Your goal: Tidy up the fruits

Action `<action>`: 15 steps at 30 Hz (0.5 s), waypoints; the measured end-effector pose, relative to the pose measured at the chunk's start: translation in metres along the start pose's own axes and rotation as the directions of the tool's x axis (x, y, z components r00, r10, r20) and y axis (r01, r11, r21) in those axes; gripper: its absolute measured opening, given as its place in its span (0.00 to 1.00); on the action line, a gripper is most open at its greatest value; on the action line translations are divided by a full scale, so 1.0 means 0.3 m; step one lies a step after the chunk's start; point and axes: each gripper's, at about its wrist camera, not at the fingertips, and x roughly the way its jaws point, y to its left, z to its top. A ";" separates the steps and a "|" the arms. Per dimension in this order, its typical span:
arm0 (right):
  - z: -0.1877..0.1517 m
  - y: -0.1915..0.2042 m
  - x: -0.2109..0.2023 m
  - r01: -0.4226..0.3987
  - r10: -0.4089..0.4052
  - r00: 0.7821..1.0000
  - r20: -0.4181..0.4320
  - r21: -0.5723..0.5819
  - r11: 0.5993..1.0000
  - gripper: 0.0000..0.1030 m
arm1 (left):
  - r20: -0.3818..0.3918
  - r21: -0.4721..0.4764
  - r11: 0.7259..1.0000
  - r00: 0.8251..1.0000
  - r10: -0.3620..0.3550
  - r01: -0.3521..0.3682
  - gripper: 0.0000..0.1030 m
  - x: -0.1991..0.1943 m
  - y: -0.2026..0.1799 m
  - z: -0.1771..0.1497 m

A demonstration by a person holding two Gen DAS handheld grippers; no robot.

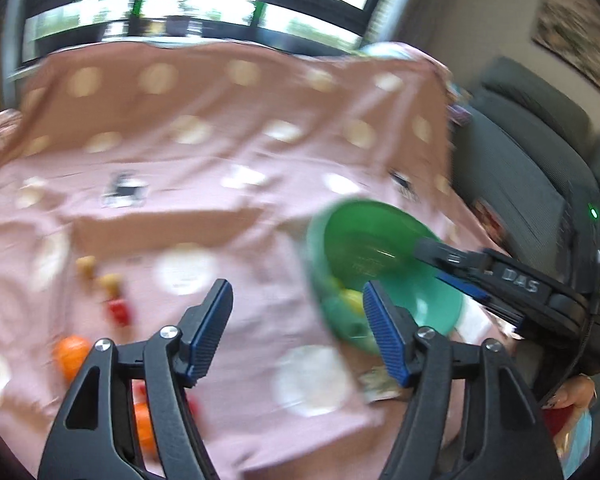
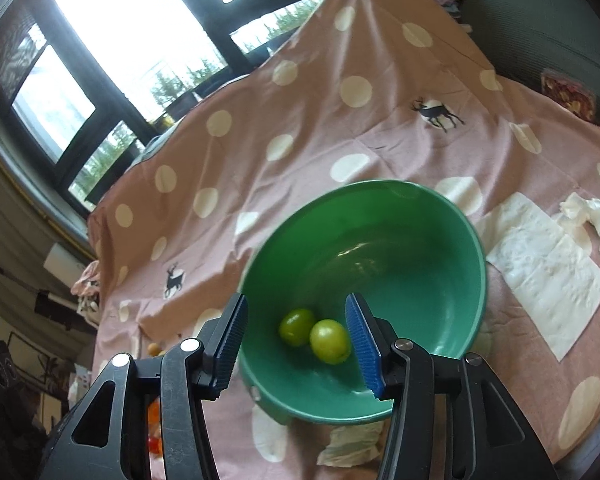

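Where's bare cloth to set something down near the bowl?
Free: cloth behind the bowl up to the deer print. Crowded: napkin and tissues right of the bowl; two green fruits inside.

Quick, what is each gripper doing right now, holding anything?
Left gripper: open, holding nothing.
Right gripper: open, holding nothing, above the green bowl.

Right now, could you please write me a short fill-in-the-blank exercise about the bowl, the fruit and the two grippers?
1. The green bowl holds ___ green fruits.
2. The right gripper is open, and between its fingers there is ___.
3. The bowl rests on a pink cloth with ___ dots.
4. An orange fruit lies on the cloth, ___ the bowl.

Missing words: two; nothing; white; outside
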 end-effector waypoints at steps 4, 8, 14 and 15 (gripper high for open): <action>-0.012 0.061 0.016 -0.012 0.012 1.000 -0.013 -0.026 1.000 0.54 | 0.049 -0.105 0.987 0.991 0.124 -0.118 0.74 -0.096 0.153 -0.041; -0.040 0.149 0.043 -0.049 0.046 0.998 -0.044 -0.090 0.995 0.54 | 0.049 -0.222 0.952 0.973 0.225 -0.209 0.75 -0.146 0.309 -0.078; -0.108 0.296 0.103 -0.129 0.107 0.987 -0.120 -0.202 0.971 0.54 | 0.034 -0.360 0.893 0.953 0.301 -0.270 0.75 -0.173 0.493 -0.120; -0.124 0.323 0.119 -0.136 0.108 0.985 -0.135 -0.221 0.966 0.54 | 0.019 -0.385 0.879 0.949 0.313 -0.282 0.75 -0.171 0.518 -0.128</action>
